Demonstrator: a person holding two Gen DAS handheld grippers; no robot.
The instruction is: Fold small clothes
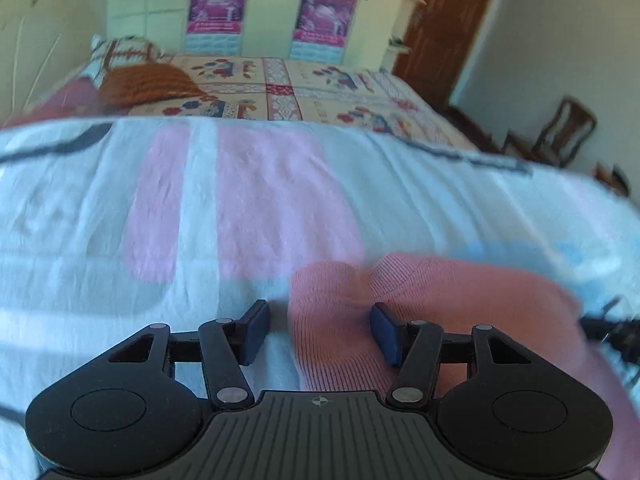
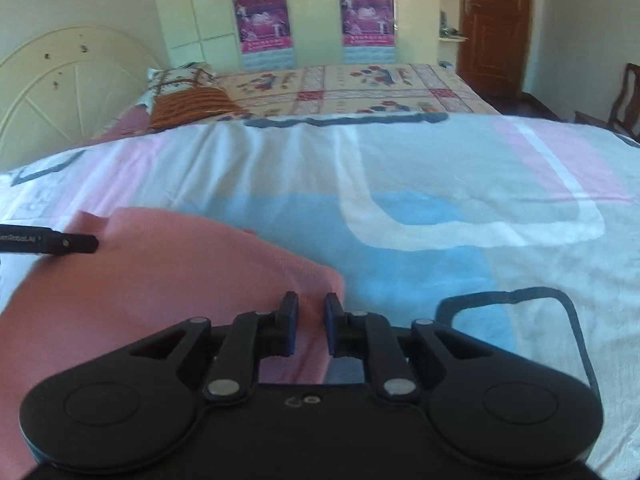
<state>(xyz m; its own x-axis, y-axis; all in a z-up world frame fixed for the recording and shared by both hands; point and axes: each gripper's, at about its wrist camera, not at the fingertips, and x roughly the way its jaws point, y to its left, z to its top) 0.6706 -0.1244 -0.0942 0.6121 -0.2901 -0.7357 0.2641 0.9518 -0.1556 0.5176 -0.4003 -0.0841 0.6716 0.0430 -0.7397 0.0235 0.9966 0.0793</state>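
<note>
A pink knit garment lies flat on the pastel bed sheet. In the left wrist view my left gripper stands open over the garment's left edge, its right pad above the cloth and its left pad above bare sheet. My right gripper sits at the garment's right corner, jaws nearly together with pink cloth pinched between the pads. A black part of the left gripper shows at the garment's far left edge in the right wrist view. The picture from the left wrist is blurred.
The sheet spreads wide to the right of the garment. Behind it stands a bed with a patterned quilt and an orange cushion. A cream headboard, a brown door and a wooden chair ring the room.
</note>
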